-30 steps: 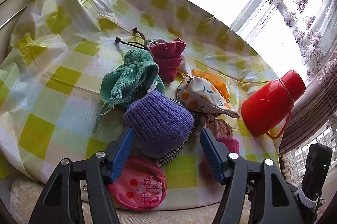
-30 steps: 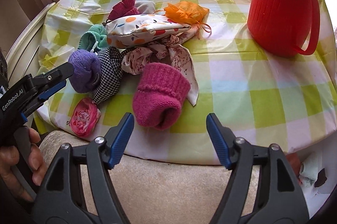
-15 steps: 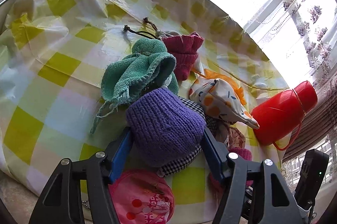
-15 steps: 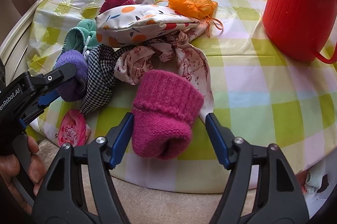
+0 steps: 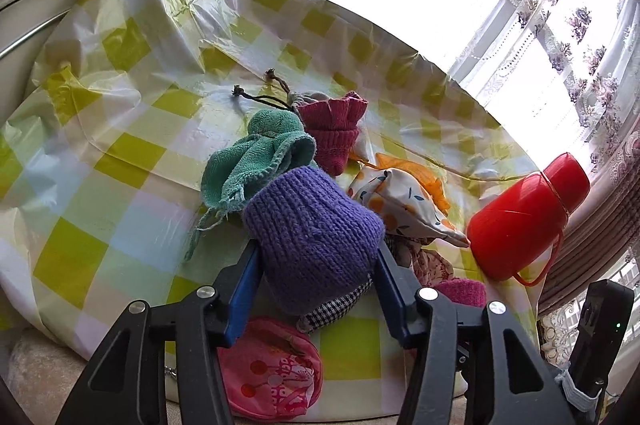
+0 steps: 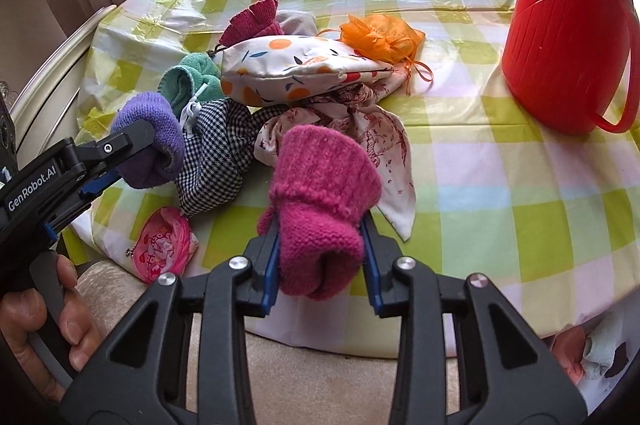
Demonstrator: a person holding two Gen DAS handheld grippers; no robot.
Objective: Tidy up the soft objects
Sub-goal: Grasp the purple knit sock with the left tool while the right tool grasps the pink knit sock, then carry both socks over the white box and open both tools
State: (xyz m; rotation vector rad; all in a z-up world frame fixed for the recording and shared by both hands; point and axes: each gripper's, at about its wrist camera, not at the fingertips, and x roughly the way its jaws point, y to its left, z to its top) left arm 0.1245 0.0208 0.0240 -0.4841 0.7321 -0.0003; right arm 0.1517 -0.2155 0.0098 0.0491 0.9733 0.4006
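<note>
A purple knit sock (image 5: 312, 233) lies at the near end of a heap of soft things. My left gripper (image 5: 318, 253) is closing on it, and both blue pads press its sides. The right wrist view also shows this left gripper (image 6: 120, 161) around the purple sock (image 6: 150, 133). A pink knit sock (image 6: 324, 193) sits near the table's front edge. My right gripper (image 6: 320, 225) is closing on it, and its pads squeeze the sock's lower part. The heap also holds a green towel (image 5: 256, 157), a second magenta sock (image 5: 334, 129) and an orange-print pouch (image 6: 296, 69).
A tall red jug (image 6: 568, 37) stands right of the heap on the yellow-green checked tablecloth (image 5: 100, 165). An orange mesh bag (image 6: 380, 33), checked cloth (image 6: 212, 153) and printed cloth (image 6: 360, 121) lie in the heap. A pink coin purse (image 6: 164, 237) rests at the front edge.
Both grippers have closed in. The right one came forward around the pink sock and its pads now pinch it. The left pads have narrowed onto the purple sock.
</note>
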